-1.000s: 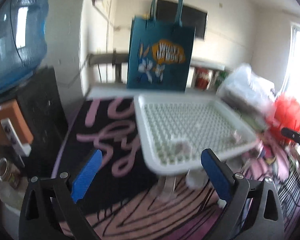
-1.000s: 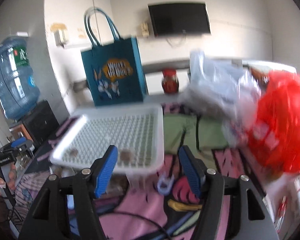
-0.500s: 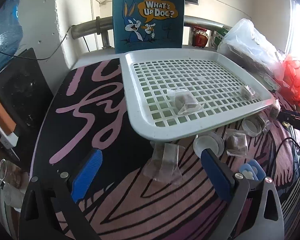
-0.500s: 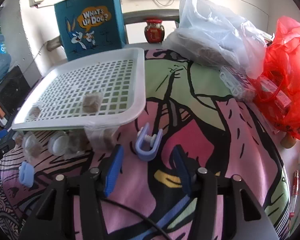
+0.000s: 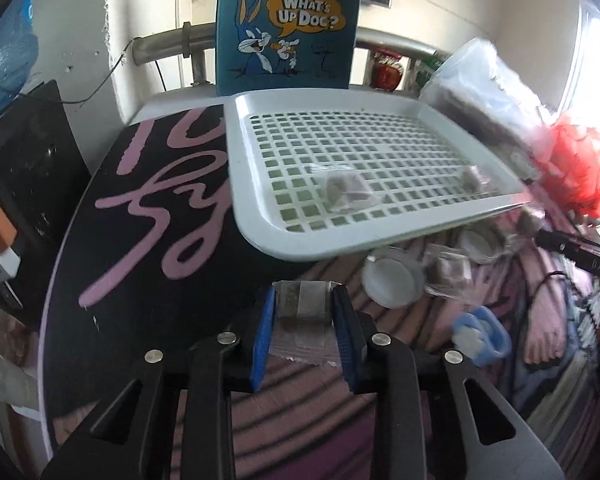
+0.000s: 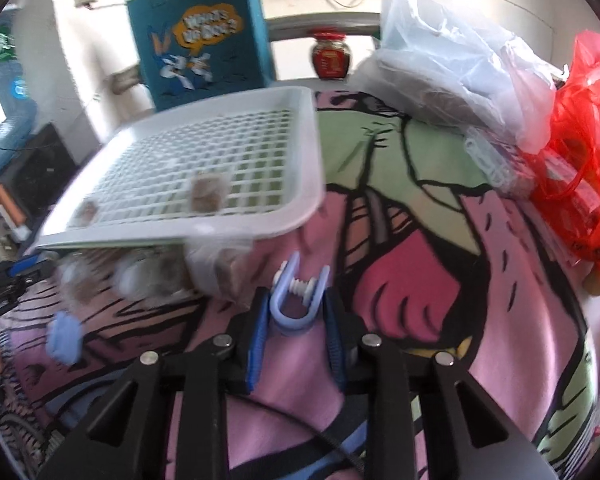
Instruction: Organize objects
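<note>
Blue pads on our left gripper have just been closing and now pinch a clear sachet with a brown block inside; our right gripper has likewise closed narrow around a pale blue U-shaped clip. The sachet film looks slippery and may slide out or tear if we lift fast. The clip is held by its curved sides and could twist or pop free. Both lie just in front of the white slotted tray, whose raised rim we could knock on the way in. Two sachets already sit in the tray. Below is a printed pink and black blanket, soft and uneven. Behind stand a teal cartoon tote bag, a red plastic bag and a water jug.
</note>
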{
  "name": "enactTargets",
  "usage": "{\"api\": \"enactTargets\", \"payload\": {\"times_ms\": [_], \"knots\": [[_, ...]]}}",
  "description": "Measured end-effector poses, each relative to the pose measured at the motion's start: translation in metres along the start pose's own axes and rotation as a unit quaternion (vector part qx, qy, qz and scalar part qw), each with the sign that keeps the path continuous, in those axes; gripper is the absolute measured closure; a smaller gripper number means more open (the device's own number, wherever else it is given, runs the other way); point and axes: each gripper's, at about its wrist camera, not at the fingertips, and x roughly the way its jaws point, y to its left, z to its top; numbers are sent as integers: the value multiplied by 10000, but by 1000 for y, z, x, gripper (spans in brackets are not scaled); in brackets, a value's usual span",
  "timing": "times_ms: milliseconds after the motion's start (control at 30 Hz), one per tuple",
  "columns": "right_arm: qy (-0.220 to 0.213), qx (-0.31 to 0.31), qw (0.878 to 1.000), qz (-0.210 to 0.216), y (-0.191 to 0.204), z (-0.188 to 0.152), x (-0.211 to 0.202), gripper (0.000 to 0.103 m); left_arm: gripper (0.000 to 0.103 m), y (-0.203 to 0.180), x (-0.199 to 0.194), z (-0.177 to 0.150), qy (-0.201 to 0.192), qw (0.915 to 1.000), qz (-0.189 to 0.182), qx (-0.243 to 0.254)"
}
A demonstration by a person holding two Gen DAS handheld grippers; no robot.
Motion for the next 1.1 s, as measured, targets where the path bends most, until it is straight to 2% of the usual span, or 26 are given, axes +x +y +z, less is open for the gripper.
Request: {"api": "enactTargets", "payload": {"times_ms": [233,400,633,767,967,1100], "knots": [[-340,-324,9977,485,35,-11,-30,77,75,-22,-22,-1,-365,9990,-256,36],[-652,-595,9952,432,51,-11,-41,77,75,-36,-26,-1,-634,9977,-181,126],[-759,-1042,9905,473,70,-16,-35,77,75,-37,-21,-4,-743,9971,-8,139],[-970,-1251,9872,195,75,-19,-36,77,75,-38,-24,-5,-824,9964,21,175],[-1048,-1156,9874,254,70,-19,-38,77,75,-41,-28,-6,-929,9954,24,240],[-990,-1326,9857,318,77,-20,-36,77,75,-42,-29,-7,-940,9952,20,266]]}}
